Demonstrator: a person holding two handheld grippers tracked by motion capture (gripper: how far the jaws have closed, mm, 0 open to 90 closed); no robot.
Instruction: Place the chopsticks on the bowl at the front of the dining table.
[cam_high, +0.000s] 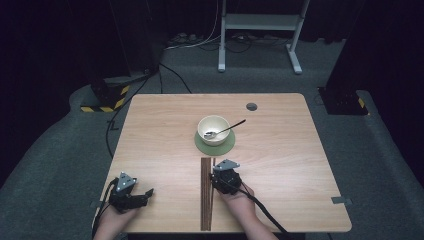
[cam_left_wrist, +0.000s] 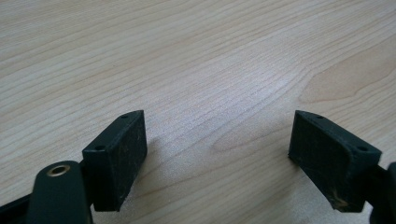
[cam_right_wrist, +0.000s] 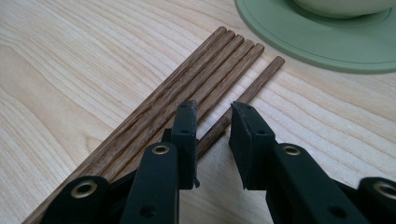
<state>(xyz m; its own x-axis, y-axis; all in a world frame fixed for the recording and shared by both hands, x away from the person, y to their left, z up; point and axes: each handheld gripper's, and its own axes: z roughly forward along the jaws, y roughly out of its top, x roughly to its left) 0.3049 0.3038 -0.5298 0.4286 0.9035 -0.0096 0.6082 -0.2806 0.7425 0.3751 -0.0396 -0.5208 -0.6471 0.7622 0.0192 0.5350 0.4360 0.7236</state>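
Wooden table, pale grain, bare around the work area. Mid-table: green round mat carrying a cream bowl with a spoon leaning out over the rim. Just this side of the mat: a row of dark wooden chopsticks lying side by side, running toward the near edge. One loose chopstick sits slightly apart from the packed four, tip near the mat's rim but not touching it.

Right gripper low over that loose stick, jaws narrowed to a small gap straddling it; pads not visibly pressing yet, so not a grip. Left gripper parked over bare wood at near left, jaws wide, nothing between.

Handling judgement: stick likely light, stiff, thin, round or near-round, so prone to rolling and to pivoting in flat pads. Best taken near the middle, squarely across the axis, to limit droop. Neighbouring four close on one side: risk of snagging one with the inner jaw.
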